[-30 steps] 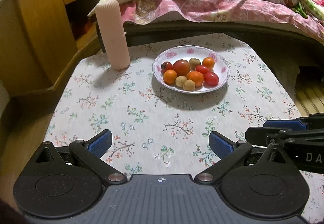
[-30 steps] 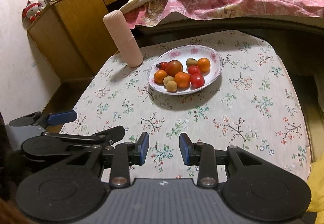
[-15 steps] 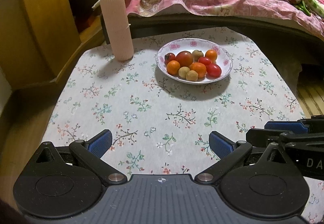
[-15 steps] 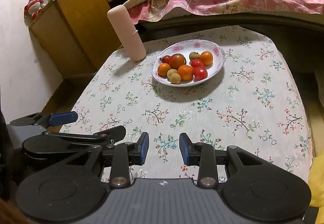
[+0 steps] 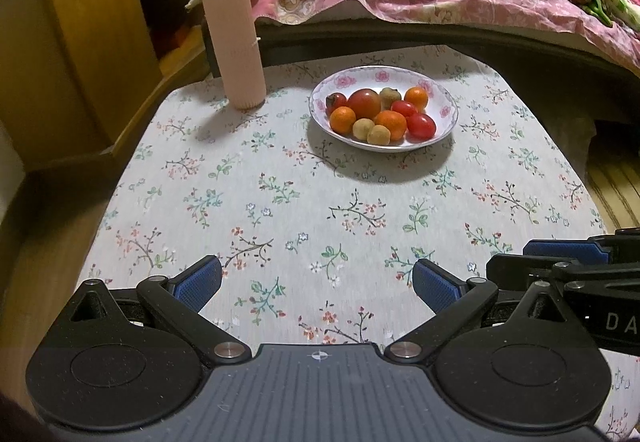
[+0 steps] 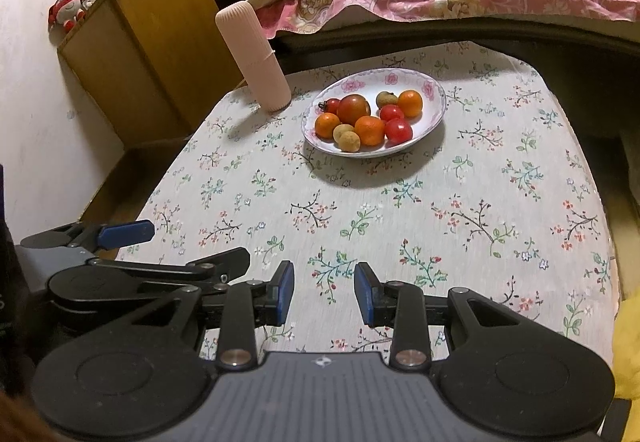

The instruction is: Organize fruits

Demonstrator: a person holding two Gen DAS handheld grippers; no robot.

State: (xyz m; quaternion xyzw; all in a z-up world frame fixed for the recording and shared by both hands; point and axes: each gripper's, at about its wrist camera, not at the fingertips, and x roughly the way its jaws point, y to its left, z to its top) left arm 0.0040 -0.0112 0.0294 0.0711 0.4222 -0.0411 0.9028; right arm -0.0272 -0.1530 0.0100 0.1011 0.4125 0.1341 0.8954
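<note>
We see a ribbed, matte pink cylinder (image 5: 237, 42) standing upright just left of the plate (image 5: 446, 110). The plate is glossy white, round, with a floral rim, and holds the smooth round fruits (image 5: 380, 114). It rests on a flower-printed tablecloth (image 5: 280, 210). Well short of the plate, our left gripper (image 5: 316, 284) hovers, tilted downward, jaws wide and empty; our right gripper (image 6: 324, 294) stands narrowly parted, gripping nothing.
</note>
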